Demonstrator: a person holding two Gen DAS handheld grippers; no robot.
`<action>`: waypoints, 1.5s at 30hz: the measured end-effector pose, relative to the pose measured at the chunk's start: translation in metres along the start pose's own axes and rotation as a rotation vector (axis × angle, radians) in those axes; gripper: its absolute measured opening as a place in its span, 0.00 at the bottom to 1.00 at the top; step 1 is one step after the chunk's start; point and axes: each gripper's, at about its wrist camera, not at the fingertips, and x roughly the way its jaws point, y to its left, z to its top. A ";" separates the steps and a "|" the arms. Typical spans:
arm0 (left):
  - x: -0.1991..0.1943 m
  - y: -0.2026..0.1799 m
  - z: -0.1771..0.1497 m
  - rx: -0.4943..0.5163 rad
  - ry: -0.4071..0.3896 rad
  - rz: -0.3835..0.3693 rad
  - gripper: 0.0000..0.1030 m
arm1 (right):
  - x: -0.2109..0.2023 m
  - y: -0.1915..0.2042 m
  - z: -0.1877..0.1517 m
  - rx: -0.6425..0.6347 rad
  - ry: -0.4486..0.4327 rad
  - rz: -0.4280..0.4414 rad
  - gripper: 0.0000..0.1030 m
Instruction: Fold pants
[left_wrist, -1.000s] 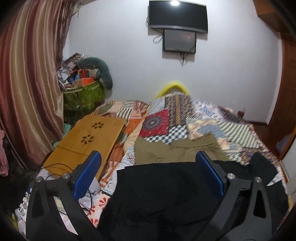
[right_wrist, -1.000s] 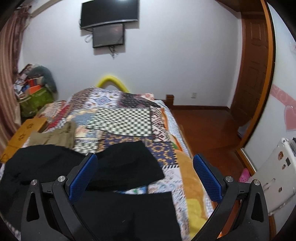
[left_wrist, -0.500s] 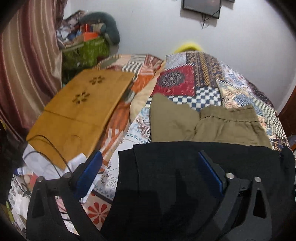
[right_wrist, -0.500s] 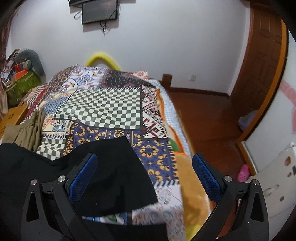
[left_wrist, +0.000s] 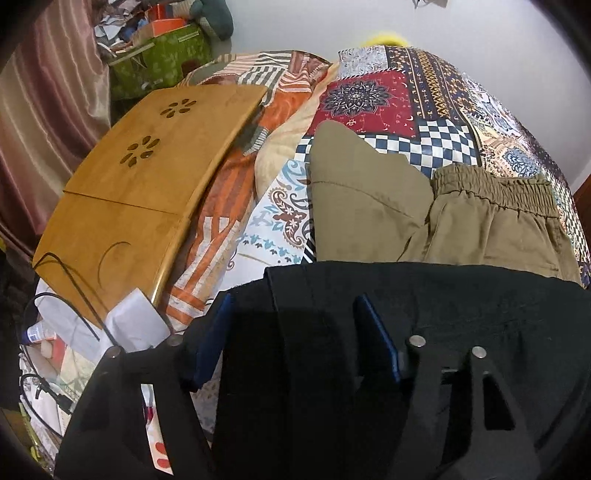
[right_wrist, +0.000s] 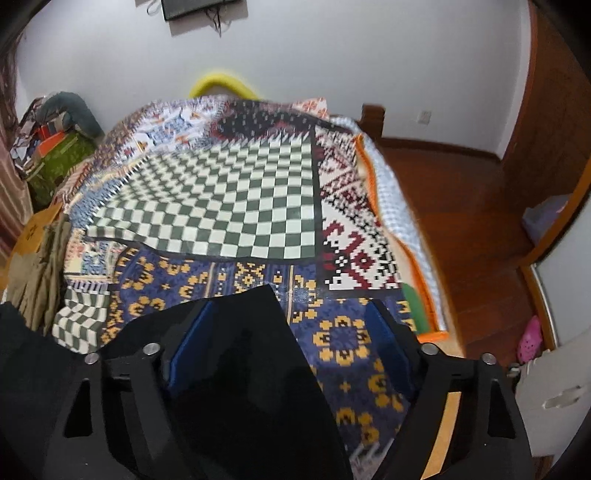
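Across the near edge of the bed (right_wrist: 373, 177), over its patchwork quilt (left_wrist: 436, 110), lie the black pants (left_wrist: 461, 314), with both grippers pitched steeply down onto them. At the left side of the bed, the left gripper (left_wrist: 295, 332) straddles the pants' left edge: black cloth fills the gap between its blue pads (left_wrist: 376, 339), and its jaws are closing, though the pads do not yet press on the fabric. Just beyond the pants lies a pair of olive shorts (left_wrist: 388, 206), their elastic waistband toward the right; farther left, a wooden lap tray (left_wrist: 147, 177) rests on the bed's left edge above a tangle of cables (left_wrist: 51, 295).

Toward the right edge of the bed, the right gripper (right_wrist: 288, 343) tilts down over a pointed corner of the same black pants (right_wrist: 243, 369). That corner sits between its blue fingers (right_wrist: 188, 339), nearer the left one, with blue-and-yellow quilt showing by the right one. Its jaws are also closing and have not yet clamped the cloth. Beyond the bed's right edge is a wooden floor (right_wrist: 461, 221).
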 end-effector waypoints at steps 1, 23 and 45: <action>0.001 0.000 0.001 -0.003 0.000 -0.003 0.62 | 0.006 0.000 0.001 -0.011 0.014 -0.004 0.73; -0.051 -0.030 0.014 0.137 -0.165 0.115 0.19 | 0.018 0.036 -0.008 -0.194 0.042 0.006 0.11; 0.017 -0.052 0.056 0.126 -0.121 0.129 0.20 | 0.036 -0.017 0.004 -0.068 -0.001 -0.149 0.10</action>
